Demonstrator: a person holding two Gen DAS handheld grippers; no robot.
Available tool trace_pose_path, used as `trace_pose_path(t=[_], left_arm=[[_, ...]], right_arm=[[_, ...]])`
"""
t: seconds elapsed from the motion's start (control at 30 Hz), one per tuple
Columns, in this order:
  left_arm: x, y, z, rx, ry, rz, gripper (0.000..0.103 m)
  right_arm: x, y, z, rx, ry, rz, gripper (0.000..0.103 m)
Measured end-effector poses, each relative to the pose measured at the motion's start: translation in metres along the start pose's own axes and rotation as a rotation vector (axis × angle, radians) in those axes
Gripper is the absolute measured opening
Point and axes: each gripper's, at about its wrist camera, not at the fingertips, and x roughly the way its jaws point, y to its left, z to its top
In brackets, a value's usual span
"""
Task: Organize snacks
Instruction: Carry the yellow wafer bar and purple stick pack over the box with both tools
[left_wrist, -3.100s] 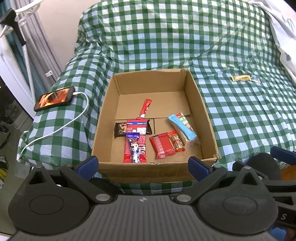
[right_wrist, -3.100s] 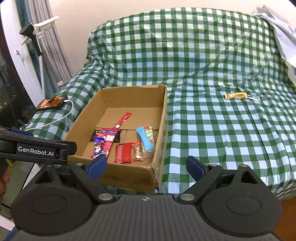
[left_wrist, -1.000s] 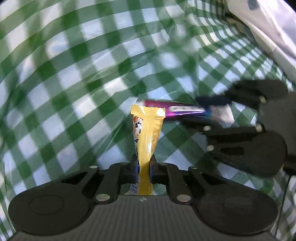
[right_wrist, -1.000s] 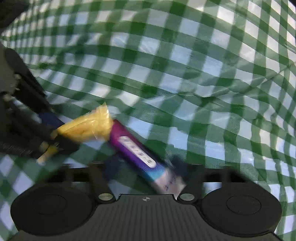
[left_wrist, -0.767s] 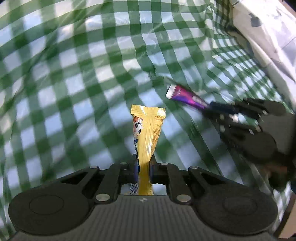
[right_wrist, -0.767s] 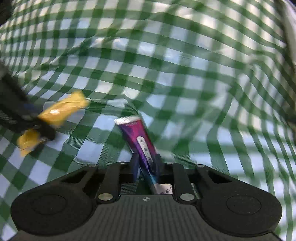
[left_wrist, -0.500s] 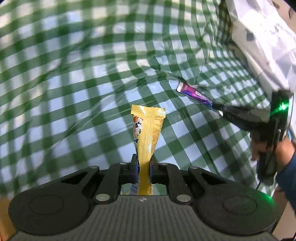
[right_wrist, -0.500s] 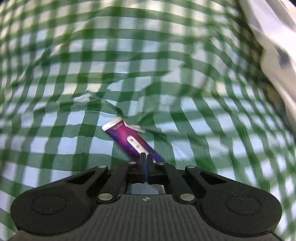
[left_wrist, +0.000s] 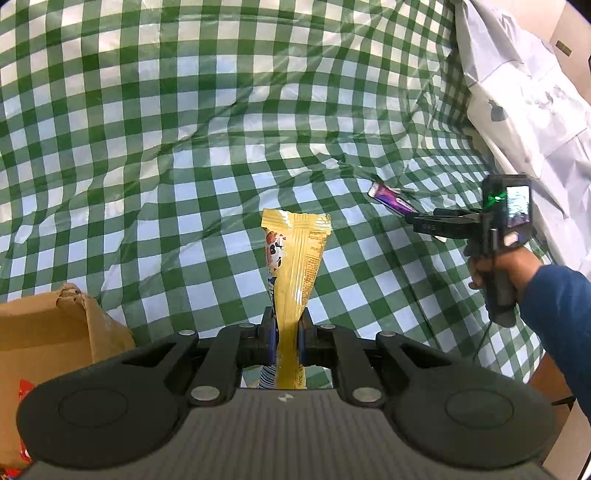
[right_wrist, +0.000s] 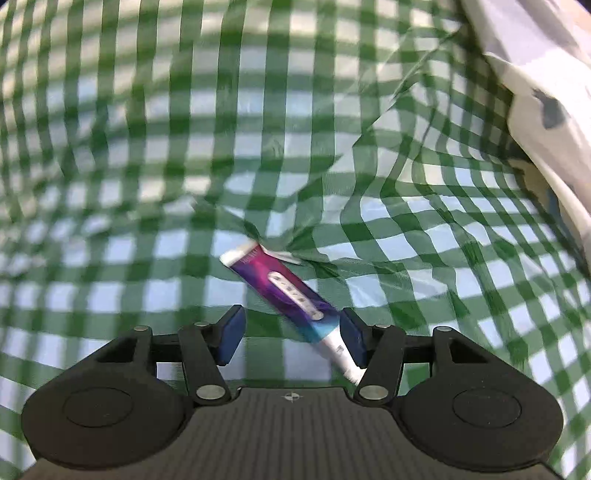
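Left wrist view: my left gripper (left_wrist: 286, 330) stays clamped on the yellow snack packet (left_wrist: 295, 266), now lifted near the cardboard box (left_wrist: 55, 325). My right gripper (right_wrist: 291, 332) is opening; the purple snack bar (right_wrist: 280, 291) slips loose between its jaws. Open checkered bed (left_wrist: 147, 147) all round.

open room is offered by the checked cloth (left_wrist: 184, 147) across the upper left and centre of the left wrist frame. the lower left is blocked by the cardboard box (left_wrist: 55, 332), the right by white bedding (left_wrist: 535, 110).
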Motion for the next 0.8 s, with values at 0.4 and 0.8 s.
trace_pose_path(t=[0.4,0.8], left_arm=[[-0.008,-0.010,-0.009,-0.001,-0.009,-0.010,0.012],[-0.154,-0.005,-0.099,-0.073,-0.084,0.092,0.012]], right_arm=[[-0.014,-0.003,-0.022,0.046,0.030,0.039,0.004],[-0.250,0.077,-0.092,0.242,-0.103,0.287,0.004]])
